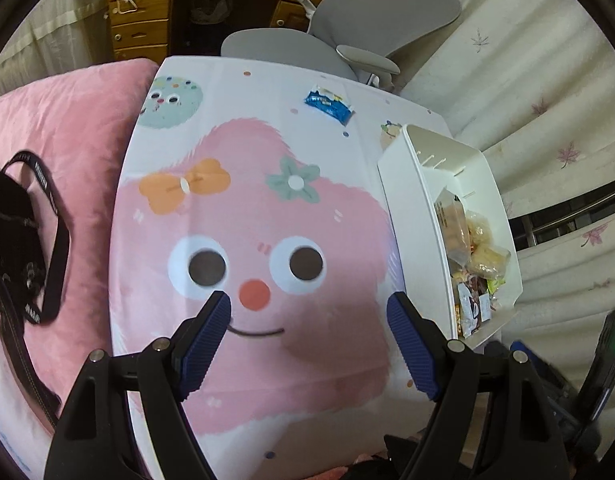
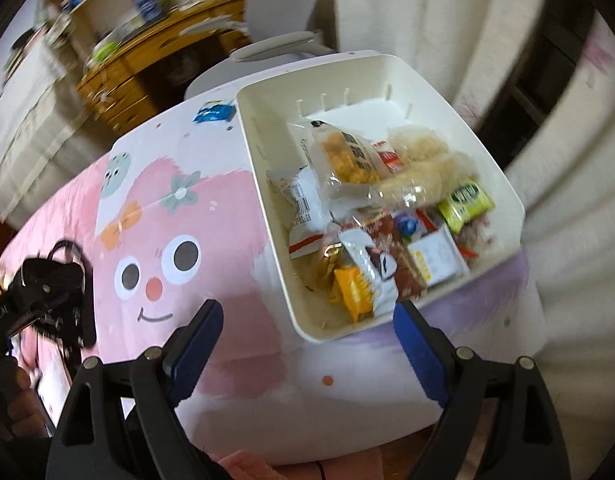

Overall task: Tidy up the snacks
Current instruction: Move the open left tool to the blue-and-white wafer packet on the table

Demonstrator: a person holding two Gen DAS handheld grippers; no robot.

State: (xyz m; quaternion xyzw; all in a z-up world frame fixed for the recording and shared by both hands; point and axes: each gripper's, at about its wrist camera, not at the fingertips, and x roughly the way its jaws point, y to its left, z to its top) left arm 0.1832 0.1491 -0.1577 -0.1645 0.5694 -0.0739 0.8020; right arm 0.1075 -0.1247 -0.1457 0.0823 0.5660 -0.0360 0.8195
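I have both tools over the table, which carries a cartoon-print cloth. My left hand-held gripper stands wide with nothing between its pads, looking down on the pink face print. My right hand-held gripper is also wide and empty, just in front of the near corner of the white bin.

The bin sits on the right side of the table and already holds a heap of snacks: clear bags of puffed pieces, a green pack, a brown pack, an orange one, several white wrappers. One blue packet is the only snack I see outside it, lying on the cloth at the far edge, near the bin's far corner. In the right view that packet shows just beside the bin's far wall.

I judge the sorting nearly finished, with that packet the step in hand. The next move calls for a long reach across the table, pads lowered either side of the flat packet, a firm close, then a lift over the bin wall. The packet lies flat, so the pads may slide over it.
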